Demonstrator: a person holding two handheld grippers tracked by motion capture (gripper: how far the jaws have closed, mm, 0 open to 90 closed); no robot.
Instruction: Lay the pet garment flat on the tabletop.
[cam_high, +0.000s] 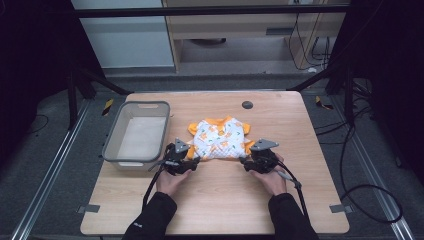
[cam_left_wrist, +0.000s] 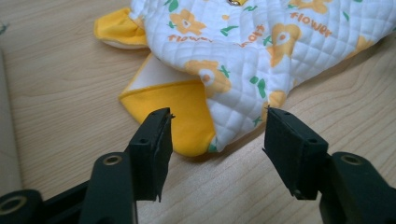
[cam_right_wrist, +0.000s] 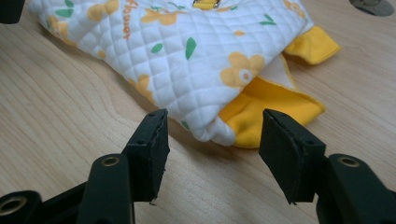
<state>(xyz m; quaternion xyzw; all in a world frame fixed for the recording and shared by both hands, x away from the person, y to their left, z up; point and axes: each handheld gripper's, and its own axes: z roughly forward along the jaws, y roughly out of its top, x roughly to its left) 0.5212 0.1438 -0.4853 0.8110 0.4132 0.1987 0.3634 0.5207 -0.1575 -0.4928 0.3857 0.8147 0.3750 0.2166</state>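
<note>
High view, left claw – right claw – both wide, empty, beside folded garment.

This looks like a lab recording bay; a wooden table stands inside a black metal frame. Loose cables trail over grey carpet; plain cabinets stand behind.

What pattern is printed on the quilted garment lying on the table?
Orange-yellow flowers with green leaves on white, on the garment; clearest in the left gripper view.
</note>
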